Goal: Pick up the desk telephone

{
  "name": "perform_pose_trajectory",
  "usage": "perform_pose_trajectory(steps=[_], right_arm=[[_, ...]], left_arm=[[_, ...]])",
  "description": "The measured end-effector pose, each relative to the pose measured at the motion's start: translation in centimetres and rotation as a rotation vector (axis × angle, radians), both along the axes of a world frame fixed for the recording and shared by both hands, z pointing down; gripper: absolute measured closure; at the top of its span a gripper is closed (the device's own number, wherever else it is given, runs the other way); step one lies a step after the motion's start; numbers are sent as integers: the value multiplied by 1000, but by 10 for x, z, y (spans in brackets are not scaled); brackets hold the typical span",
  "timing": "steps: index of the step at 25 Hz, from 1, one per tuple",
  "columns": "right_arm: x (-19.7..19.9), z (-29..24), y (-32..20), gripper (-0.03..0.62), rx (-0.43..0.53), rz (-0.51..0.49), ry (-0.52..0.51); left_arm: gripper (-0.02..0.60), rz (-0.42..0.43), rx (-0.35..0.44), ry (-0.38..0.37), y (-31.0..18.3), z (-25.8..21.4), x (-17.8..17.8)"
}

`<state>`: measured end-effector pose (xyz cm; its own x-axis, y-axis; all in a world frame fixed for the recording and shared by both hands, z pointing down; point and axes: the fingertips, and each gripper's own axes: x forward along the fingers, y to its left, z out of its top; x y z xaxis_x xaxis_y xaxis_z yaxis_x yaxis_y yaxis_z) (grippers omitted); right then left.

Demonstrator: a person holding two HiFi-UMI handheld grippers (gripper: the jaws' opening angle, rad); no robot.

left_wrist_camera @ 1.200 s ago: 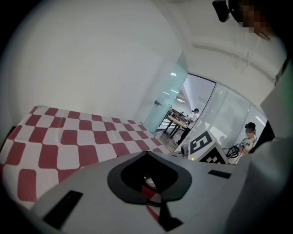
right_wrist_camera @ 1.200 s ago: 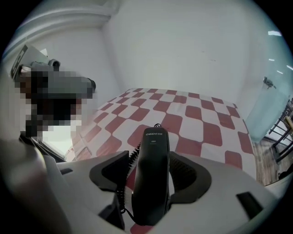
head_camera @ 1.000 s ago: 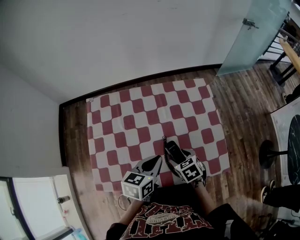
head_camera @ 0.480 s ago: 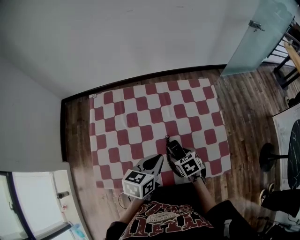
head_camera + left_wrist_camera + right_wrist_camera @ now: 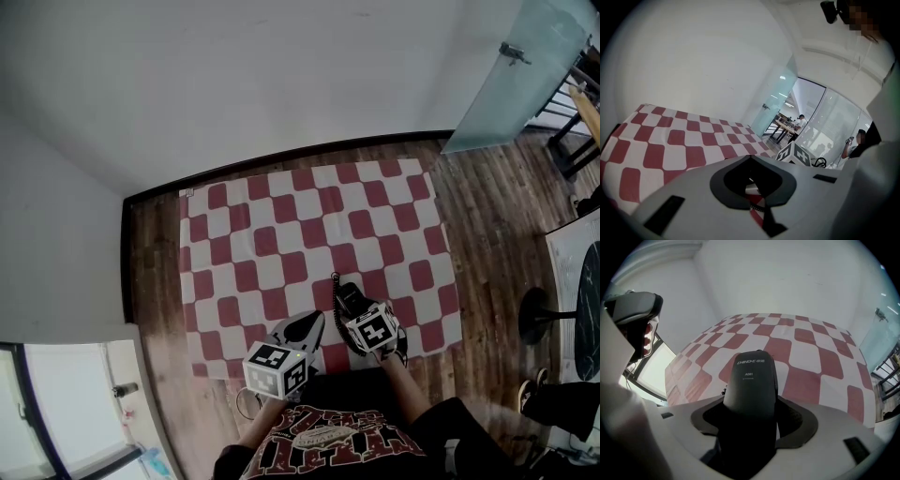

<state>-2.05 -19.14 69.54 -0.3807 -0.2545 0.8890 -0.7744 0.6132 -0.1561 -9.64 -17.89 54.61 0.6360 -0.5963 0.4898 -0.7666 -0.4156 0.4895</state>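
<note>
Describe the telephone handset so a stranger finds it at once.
Find the red-and-white checkered cloth on the wood floor. Near its edge closest to the person, the right gripper clamps the telephone handset. It is the only black object there, and it trails a coiled cord.

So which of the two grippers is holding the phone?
The right gripper: the black handset is clamped between its fingers; the left gripper holds nothing.

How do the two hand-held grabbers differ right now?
The right gripper has its fingers clamped on the black handset; the left gripper has its fingers closed on nothing. The right gripper reaches farther over the checkered cloth than the left. Both carry marker cubes.
</note>
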Motion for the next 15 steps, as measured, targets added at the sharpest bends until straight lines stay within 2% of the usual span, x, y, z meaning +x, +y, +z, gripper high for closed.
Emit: perform_pose_trajectory(steps=[10, 15], right_arm=[[2, 1, 0, 306, 40, -3, 54], [3, 0, -1, 307, 101, 27, 13]], left_arm=[[574, 15, -12, 12, 1, 5, 3], [574, 24, -2, 20, 1, 6, 5]])
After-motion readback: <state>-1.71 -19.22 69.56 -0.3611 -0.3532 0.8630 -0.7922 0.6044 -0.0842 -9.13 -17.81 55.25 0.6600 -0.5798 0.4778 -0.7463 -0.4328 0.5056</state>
